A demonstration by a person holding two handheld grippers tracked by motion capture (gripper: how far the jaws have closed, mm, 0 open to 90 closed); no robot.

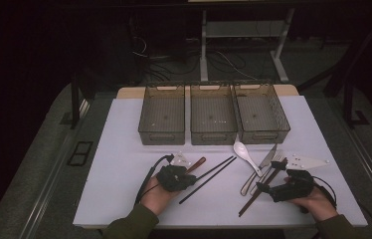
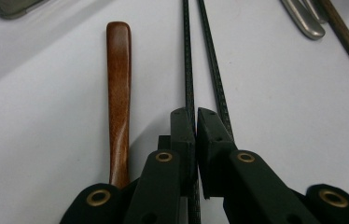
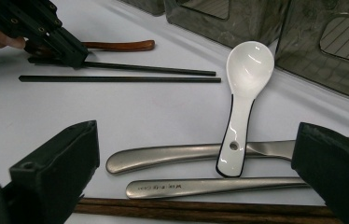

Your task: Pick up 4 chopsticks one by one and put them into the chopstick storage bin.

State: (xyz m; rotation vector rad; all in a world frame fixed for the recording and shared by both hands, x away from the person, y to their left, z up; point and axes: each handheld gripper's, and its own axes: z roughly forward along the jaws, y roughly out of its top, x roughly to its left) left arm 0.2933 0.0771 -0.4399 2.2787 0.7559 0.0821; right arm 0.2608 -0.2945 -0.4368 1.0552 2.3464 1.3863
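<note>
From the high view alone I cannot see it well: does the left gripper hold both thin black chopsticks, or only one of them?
Observer: Only one. In the left gripper view, the left gripper is shut on one black chopstick; the second black chopstick lies free beside its jaw.
Operator: And is the right gripper holding something?
Observer: No. In the right gripper view its jaws stand wide open. Ahead of them, the white ceramic spoon rests with its handle end on the steel knife, untouched.
</note>
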